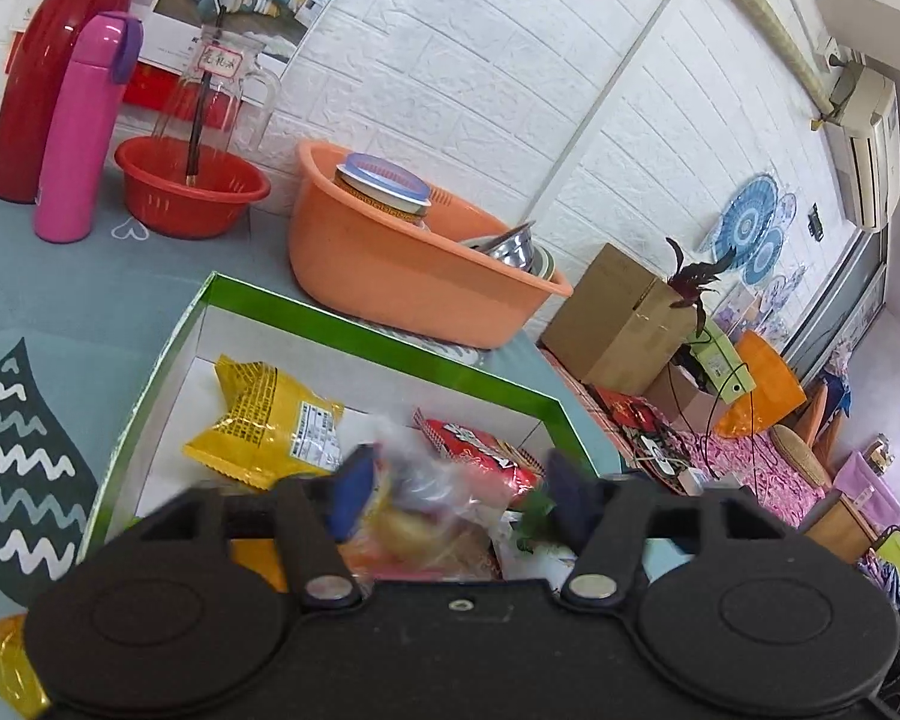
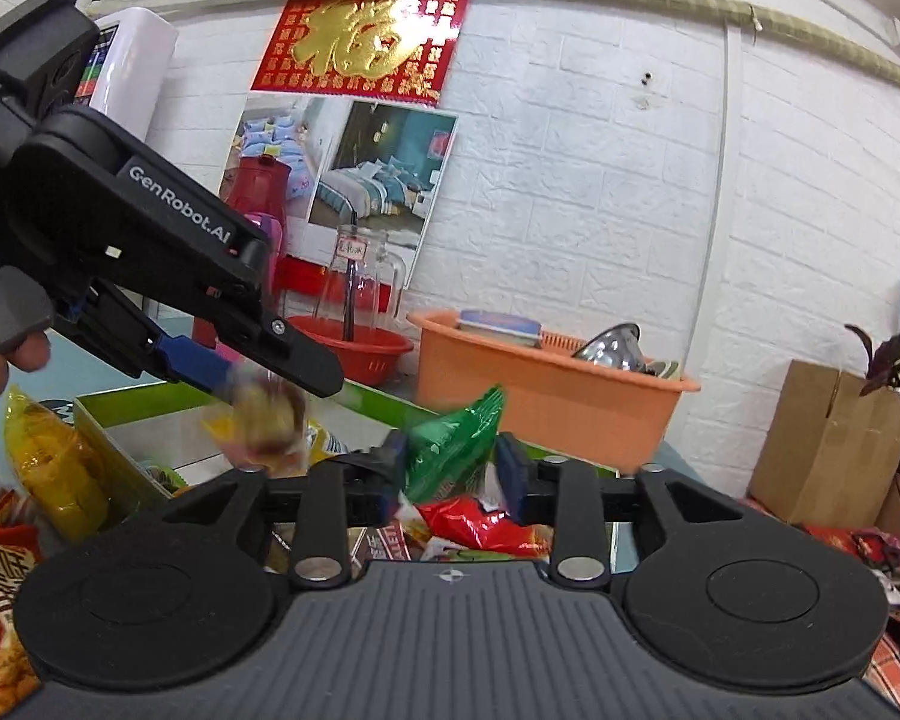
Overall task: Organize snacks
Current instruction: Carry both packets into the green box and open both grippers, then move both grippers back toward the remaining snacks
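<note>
A green-rimmed white box (image 1: 390, 354) (image 2: 90, 414) lies on the table with a yellow packet (image 1: 264, 420) and a red packet (image 1: 480, 450) (image 2: 480, 522) inside. My left gripper (image 1: 459, 495) (image 2: 276, 384) hangs over the box with its jaws wide. A blurred clear bag of pastries (image 1: 426, 498) (image 2: 264, 420) sits loose between them, with a gap on its right side. My right gripper (image 2: 450, 474) is also spread wide above the box. A blurred green packet (image 2: 456, 438) is between its fingers, and the pads do not press on it.
An orange basin (image 1: 402, 264) with a tin and steel bowls stands behind the box. Further left are a red basket (image 1: 192, 186), a glass jug (image 1: 222, 84), a pink flask (image 1: 78, 132) and a red thermos (image 1: 48, 60). More snack bags (image 2: 54, 462) lie left of the box. A cardboard box (image 1: 618, 318) sits beyond the table's right edge.
</note>
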{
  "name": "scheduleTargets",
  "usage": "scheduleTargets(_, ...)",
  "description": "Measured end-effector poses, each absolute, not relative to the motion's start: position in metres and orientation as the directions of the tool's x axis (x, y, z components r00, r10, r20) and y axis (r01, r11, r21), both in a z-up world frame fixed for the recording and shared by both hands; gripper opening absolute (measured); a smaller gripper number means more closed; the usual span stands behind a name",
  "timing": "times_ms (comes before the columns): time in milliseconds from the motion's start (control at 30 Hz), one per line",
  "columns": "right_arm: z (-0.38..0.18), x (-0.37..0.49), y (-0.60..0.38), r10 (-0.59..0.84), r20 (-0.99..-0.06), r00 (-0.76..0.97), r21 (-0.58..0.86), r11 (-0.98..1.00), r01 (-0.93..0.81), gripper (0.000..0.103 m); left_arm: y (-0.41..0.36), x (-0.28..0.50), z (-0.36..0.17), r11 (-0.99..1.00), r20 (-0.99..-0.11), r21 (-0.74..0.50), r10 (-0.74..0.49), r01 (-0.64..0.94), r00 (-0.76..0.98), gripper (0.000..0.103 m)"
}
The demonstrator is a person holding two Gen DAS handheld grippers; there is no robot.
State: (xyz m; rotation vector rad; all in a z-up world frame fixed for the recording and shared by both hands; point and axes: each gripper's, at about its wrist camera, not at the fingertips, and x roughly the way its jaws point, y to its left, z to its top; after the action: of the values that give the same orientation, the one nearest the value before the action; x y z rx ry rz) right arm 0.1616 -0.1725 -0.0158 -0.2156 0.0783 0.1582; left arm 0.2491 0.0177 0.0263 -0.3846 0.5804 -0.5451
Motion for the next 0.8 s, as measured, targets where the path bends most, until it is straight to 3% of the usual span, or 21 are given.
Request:
scheduleTargets(100, -0.02, 0.157, -0.167, 0.122, -0.049, 0.991, -0.249, 0.96, -0.131, 0.103, 0.02, 0.248, 0.024, 0.796, -0.382, -0.48, -0.568, 0.369, 0.729, 0.103)
scheduleTargets(800, 0.0, 0.116, -0.168, 0.121, -0.008, 0.993, -0.262, 0.958, -0.119, 0.103, 0.031, 0.194, 0.046, 0.799, -0.35, -0.462, -0.563, 0.385, 0.749, 0.103)
